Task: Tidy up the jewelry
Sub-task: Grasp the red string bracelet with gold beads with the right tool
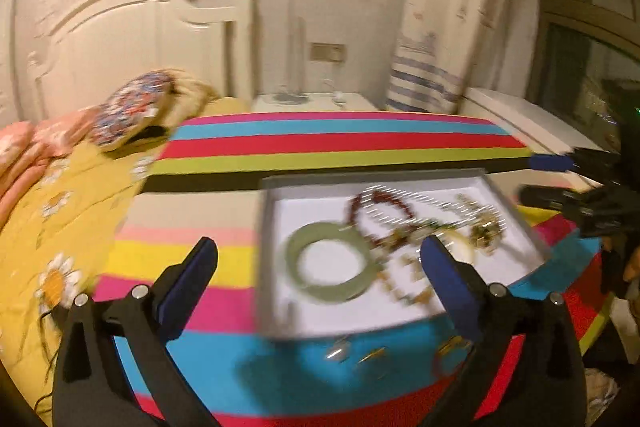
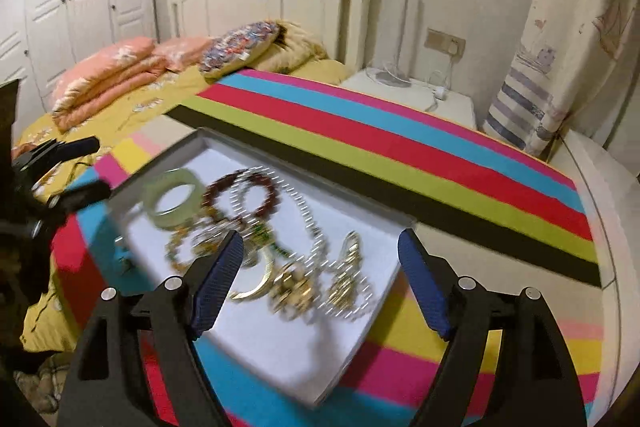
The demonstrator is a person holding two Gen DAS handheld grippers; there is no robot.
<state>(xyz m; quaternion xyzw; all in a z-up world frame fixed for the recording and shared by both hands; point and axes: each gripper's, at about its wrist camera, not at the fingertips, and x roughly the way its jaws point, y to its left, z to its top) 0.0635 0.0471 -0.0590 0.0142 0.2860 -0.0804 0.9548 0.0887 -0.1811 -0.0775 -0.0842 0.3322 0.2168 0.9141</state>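
Your left gripper (image 1: 320,267) and right gripper (image 2: 320,259) hang wide-jawed and empty over the grey tray (image 1: 400,177), jewelry heaped inside; snatch the green bangle (image 1: 332,263) carelessly and tangled chains (image 2: 340,287) may follow.

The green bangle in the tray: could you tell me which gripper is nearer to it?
Left. The left gripper hangs open right over the green bangle; the right gripper hangs open over the gold pieces at the tray's other end.
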